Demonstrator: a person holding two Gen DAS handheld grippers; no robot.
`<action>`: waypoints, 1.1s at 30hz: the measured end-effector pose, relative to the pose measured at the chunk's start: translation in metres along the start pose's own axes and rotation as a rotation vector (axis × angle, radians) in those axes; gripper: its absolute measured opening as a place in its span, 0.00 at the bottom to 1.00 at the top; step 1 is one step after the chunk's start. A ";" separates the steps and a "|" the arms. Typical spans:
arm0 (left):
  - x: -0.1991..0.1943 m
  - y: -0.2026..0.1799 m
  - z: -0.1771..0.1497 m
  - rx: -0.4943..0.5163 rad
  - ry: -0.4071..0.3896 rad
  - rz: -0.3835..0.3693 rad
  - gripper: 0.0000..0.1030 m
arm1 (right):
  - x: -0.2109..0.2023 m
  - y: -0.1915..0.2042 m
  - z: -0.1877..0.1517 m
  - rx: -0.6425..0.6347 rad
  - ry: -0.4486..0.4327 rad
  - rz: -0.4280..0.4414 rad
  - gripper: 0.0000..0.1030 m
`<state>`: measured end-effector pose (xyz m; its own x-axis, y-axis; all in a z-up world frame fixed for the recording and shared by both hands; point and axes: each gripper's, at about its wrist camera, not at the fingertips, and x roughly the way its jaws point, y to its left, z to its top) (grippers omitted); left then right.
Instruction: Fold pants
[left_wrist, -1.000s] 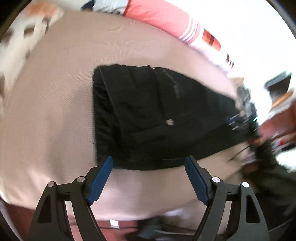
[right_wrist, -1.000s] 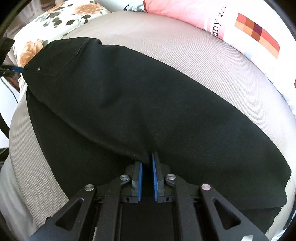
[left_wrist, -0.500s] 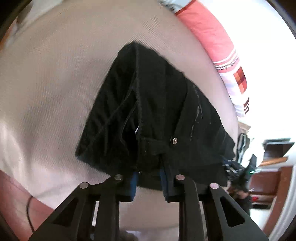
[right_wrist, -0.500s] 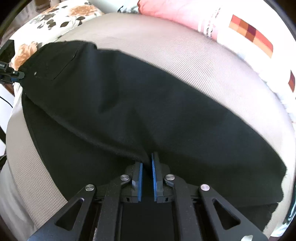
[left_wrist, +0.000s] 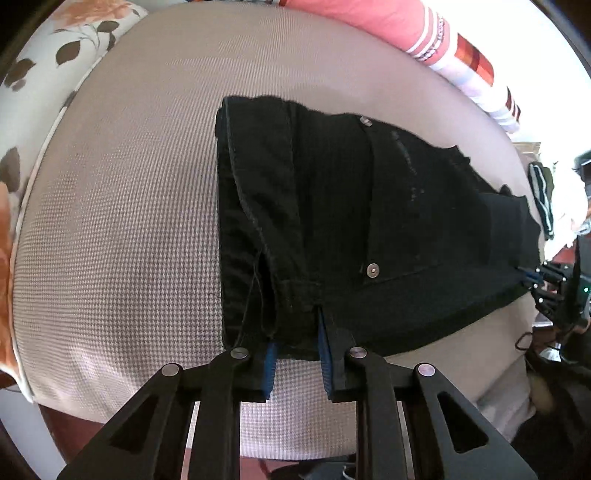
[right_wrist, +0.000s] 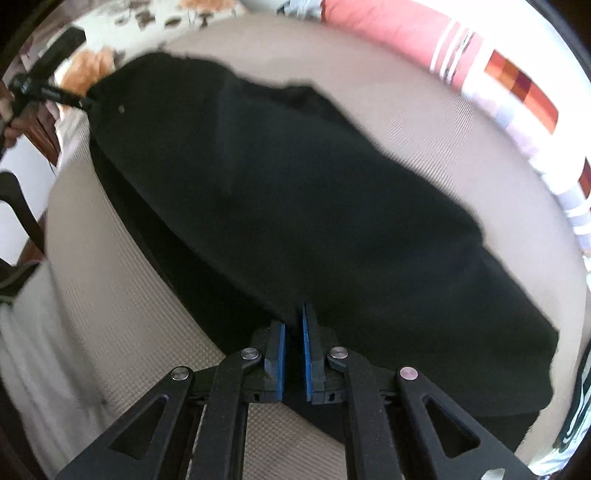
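Observation:
Black pants (left_wrist: 351, 229) lie across a beige textured bed cover (left_wrist: 129, 221), waistband end toward the left, with two metal rivets showing on a pocket. My left gripper (left_wrist: 297, 332) is shut on the near waistband corner, thick fabric bunched between its blue pads. In the right wrist view the pants (right_wrist: 314, 192) stretch from upper left to lower right. My right gripper (right_wrist: 293, 332) is shut on a near edge of the fabric, which is lifted into a ridge. The left gripper (right_wrist: 79, 99) shows small at the far waist corner, and the right gripper (left_wrist: 532, 277) at the far right of the left wrist view.
A floral pillow (left_wrist: 55, 62) lies at the upper left. A pink and white striped blanket (left_wrist: 436, 40) runs along the far side of the bed. The bed's near edge (left_wrist: 258, 443) drops off below the grippers. Dark furniture (right_wrist: 14, 206) stands left of the bed.
My left gripper went from wide open above the waistband to shut on its corner. My right gripper shifted sideways with the fabric, pulling the near layer into a ridge.

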<state>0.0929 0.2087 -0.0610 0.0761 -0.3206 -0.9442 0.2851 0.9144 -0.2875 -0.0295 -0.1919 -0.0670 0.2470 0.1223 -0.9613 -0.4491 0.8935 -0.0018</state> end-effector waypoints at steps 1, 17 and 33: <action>0.000 -0.004 0.000 0.016 0.003 0.025 0.21 | 0.005 0.000 -0.001 0.003 0.013 0.003 0.07; -0.075 -0.072 -0.021 0.211 -0.323 0.229 0.49 | 0.005 -0.031 -0.011 0.162 -0.040 0.095 0.11; 0.053 -0.299 -0.005 0.789 -0.161 -0.143 0.49 | -0.014 -0.058 -0.022 0.324 -0.122 0.176 0.12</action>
<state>0.0068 -0.0804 -0.0256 0.1074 -0.5078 -0.8548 0.8867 0.4378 -0.1486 -0.0257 -0.2554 -0.0594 0.2990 0.3193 -0.8993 -0.2040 0.9420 0.2666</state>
